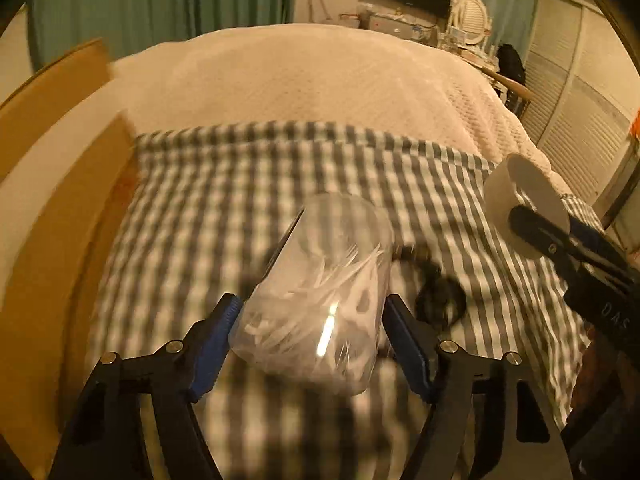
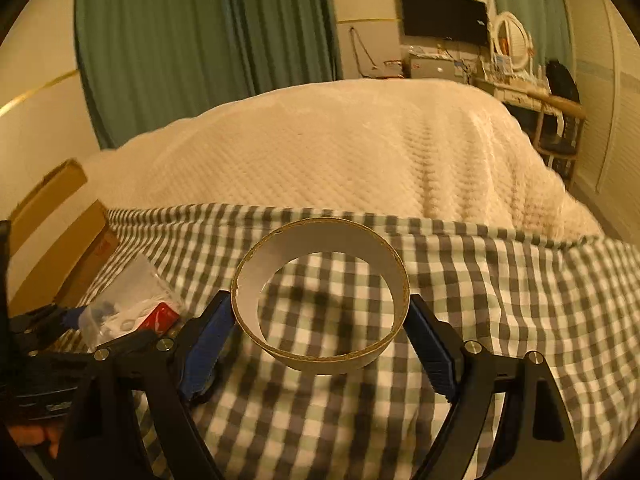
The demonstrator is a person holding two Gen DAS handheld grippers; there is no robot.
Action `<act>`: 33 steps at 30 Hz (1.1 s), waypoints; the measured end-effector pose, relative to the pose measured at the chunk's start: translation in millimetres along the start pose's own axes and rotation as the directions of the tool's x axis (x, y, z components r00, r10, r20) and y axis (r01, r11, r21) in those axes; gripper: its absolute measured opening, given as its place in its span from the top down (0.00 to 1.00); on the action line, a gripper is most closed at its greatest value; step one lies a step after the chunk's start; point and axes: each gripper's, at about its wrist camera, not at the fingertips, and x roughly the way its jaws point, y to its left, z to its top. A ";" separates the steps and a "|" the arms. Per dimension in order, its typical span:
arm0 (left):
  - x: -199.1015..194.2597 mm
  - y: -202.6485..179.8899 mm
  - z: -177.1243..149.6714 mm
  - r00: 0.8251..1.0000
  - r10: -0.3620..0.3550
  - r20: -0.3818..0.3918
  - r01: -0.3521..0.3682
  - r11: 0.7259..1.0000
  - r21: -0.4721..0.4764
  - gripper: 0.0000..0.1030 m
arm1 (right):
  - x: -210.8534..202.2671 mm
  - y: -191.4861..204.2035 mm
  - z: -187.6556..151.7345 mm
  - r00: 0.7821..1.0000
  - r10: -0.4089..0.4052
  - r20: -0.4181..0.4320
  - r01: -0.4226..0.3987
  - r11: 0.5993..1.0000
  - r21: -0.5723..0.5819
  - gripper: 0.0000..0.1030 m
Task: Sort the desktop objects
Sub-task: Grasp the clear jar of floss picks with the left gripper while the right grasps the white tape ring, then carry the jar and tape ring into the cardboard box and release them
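While lifted over checked cloth (image 2: 480, 280), left tongs (image 1: 312, 320) clamped on clear jar (image 1: 320, 292), right tongs (image 2: 320, 320) on cardboard ring (image 2: 320, 300)

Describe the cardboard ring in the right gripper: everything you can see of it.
The cardboard ring is a short, wide hoop, open through both ends, white inside with a raw brown edge. It hangs tilted above the checked cloth, which shows through its middle. The right gripper clamps it, one blue pad on each side of its outer wall. Nothing else touches it.
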 end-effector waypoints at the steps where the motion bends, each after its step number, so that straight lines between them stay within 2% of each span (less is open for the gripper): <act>1: -11.7 7.1 -8.0 1.000 0.004 0.005 -0.004 1.000 -0.011 0.28 | -9.9 8.1 1.0 1.000 -0.002 0.001 0.002 1.000 -0.027 0.18; 4: -31.4 19.0 -22.6 1.000 0.013 0.023 -0.012 0.999 -0.050 0.28 | -44.2 27.9 0.0 1.000 0.004 -0.009 -0.005 0.997 -0.078 0.18; 6: -40.7 24.0 -33.2 1.000 -0.014 0.026 0.016 0.996 -0.087 0.28 | -69.3 32.7 -7.4 0.999 0.015 -0.028 -0.017 0.998 -0.061 0.18; 7: -43.4 24.1 -38.1 0.999 -0.029 0.022 0.031 0.995 -0.098 0.28 | -69.3 32.7 -7.4 0.999 0.015 -0.028 -0.017 0.998 -0.061 0.18; 8: -45.1 23.4 -44.6 0.999 -0.045 0.011 0.046 0.993 -0.106 0.28 | -84.3 33.5 -16.1 0.998 0.031 -0.048 -0.033 0.999 -0.039 0.18; 9: -46.5 22.6 -49.3 0.998 -0.057 0.000 0.057 0.992 -0.109 0.29 | -108.9 33.1 -39.3 0.993 0.042 -0.107 -0.043 0.999 -0.002 0.18; 13: -46.3 14.3 -72.8 0.995 -0.091 -0.031 0.088 0.992 -0.096 0.30 | -148.2 30.9 -74.2 0.979 -0.014 -0.203 0.017 1.000 0.014 0.18; 16: -56.0 10.0 -83.1 0.991 -0.130 -0.027 0.127 0.986 -0.104 0.31 | -184.4 34.2 -79.0 0.975 -0.071 -0.210 0.073 0.997 0.000 0.18; 19: -68.6 5.6 -84.4 0.982 -0.191 -0.009 0.188 0.975 -0.117 0.32 | -206.5 44.8 -75.1 0.973 -0.091 -0.210 0.089 0.996 -0.022 0.18; 24: -74.3 16.7 -92.9 0.964 -0.266 0.007 0.262 0.944 -0.200 0.32 | -204.8 54.6 -70.8 0.964 -0.068 -0.258 0.080 0.996 0.036 0.18; 26: -86.5 28.1 -89.4 0.960 -0.274 0.054 0.279 0.932 -0.232 0.33 | -207.6 61.5 -66.2 0.961 -0.064 -0.270 0.090 0.992 0.087 0.18; 30: -128.2 49.0 -66.7 0.945 -0.264 0.195 0.306 0.923 -0.233 0.35 | -222.7 93.6 -42.3 0.972 -0.095 -0.216 0.105 0.994 0.034 0.18; 33: -170.1 74.7 -45.0 0.914 -0.241 0.327 0.325 0.917 -0.231 0.36 | -232.9 127.6 -11.0 0.986 -0.072 -0.148 0.072 0.997 -0.004 0.18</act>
